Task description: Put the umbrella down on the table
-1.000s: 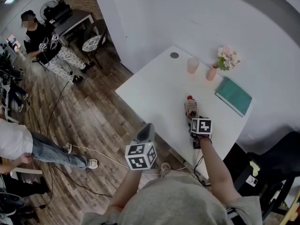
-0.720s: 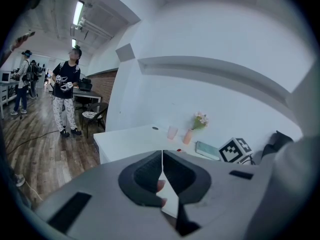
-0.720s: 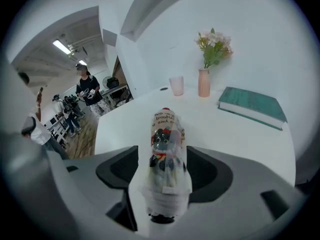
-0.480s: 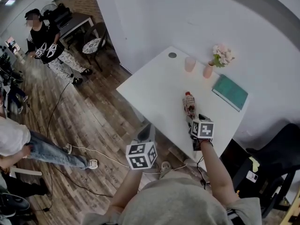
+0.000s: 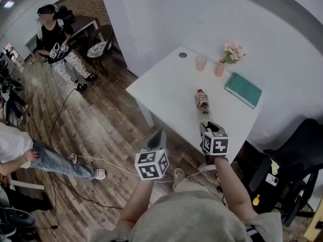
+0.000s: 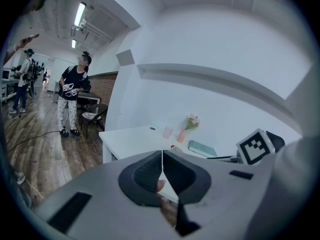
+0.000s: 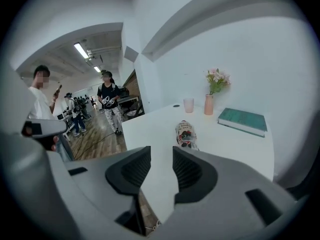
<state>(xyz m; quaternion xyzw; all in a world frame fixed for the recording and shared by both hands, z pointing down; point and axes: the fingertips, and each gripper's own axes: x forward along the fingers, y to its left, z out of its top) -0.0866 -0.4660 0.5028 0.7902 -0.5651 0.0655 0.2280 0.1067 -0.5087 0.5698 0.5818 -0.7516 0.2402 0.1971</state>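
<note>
The left gripper (image 6: 162, 156) was found nearest the wearer. It was held over the wooden floor (image 5: 101, 130), short of the table's near edge, and its jaws were pressed together with nothing between them. The right gripper (image 7: 161, 156) was observed beside it, at the near edge of the white table (image 5: 166, 97). Its jaws had just been closing and were seen partly apart, with nothing between them. The umbrella (image 5: 202, 101), folded, patterned and red-tipped, was noted lying flat on the table top just beyond the right gripper, apart from its jaws. Its red tip was directed away toward the far wall. Further along the table, a teal book (image 5: 243, 89) was recorded lying flat toward the right-hand side. A pink cup (image 5: 201, 63) and a pink vase (image 5: 220, 68) holding pale flowers (image 5: 231, 51) were recorded standing side by side close to the far edge. A black chair (image 5: 290, 160) was noted to the right of the table. At the far end of the floor, a person in a black top (image 5: 53, 34) was observed standing.
</note>
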